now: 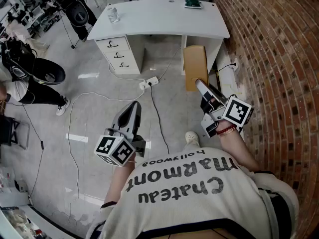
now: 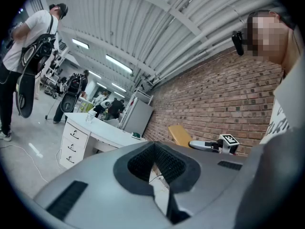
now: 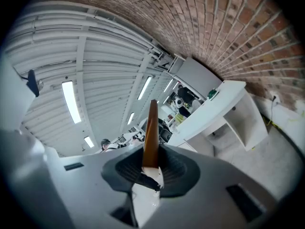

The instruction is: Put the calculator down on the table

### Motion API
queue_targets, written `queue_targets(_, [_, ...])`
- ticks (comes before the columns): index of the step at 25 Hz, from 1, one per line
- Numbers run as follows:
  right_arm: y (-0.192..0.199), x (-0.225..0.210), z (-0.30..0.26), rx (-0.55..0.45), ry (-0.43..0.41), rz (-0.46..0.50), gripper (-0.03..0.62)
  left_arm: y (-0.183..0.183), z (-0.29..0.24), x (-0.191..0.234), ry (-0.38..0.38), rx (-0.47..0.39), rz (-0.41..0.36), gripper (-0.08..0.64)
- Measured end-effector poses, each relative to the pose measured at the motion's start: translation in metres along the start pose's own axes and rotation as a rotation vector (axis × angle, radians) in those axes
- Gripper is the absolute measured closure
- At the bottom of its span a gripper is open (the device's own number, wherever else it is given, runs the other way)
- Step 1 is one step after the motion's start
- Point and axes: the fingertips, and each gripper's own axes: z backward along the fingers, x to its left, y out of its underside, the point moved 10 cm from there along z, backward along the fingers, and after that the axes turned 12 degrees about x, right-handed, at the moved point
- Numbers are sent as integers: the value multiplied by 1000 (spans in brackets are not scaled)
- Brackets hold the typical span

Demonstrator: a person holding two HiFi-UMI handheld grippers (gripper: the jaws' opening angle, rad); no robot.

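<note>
Calculator (image 1: 193, 4) tiny, indistinct on far table (image 1: 159, 20)

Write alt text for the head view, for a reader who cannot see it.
Seen from above, a person holds a grey two-jaw gripper in each hand over a grey floor; the right gripper grips a flat tan rectangular board, the left gripper is shut and empty. Ahead stands a white desk beside a red brick wall.

Green item (image 1: 192, 4) on desk (image 1: 154, 19) too small to name; tan panel (image 1: 195, 63) with end hidden in right tongs (image 1: 200, 85).
</note>
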Motion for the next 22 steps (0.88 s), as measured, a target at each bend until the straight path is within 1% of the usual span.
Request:
queue_targets(5, [-21, -34, -14, 0, 0, -48, 503, -8, -43, 7, -12, 14, -1, 557])
queue_targets(7, [-37, -53, -23, 7, -8, -34, 503, -14, -64, 13, -10, 3, -2, 557])
queue_targets(12, [-86, -93, -57, 27, -41, -25, 503, -40, -122, 26, -26, -12, -7, 557])
queue_targets(17, [-143, -128, -92, 55, -98, -4, 503, -70, -184, 36, -48, -44, -13, 557])
queue_targets(22, [-188, -160, -122, 99, -131, 20, 503, -90, -238, 46, -66, -88, -15, 557])
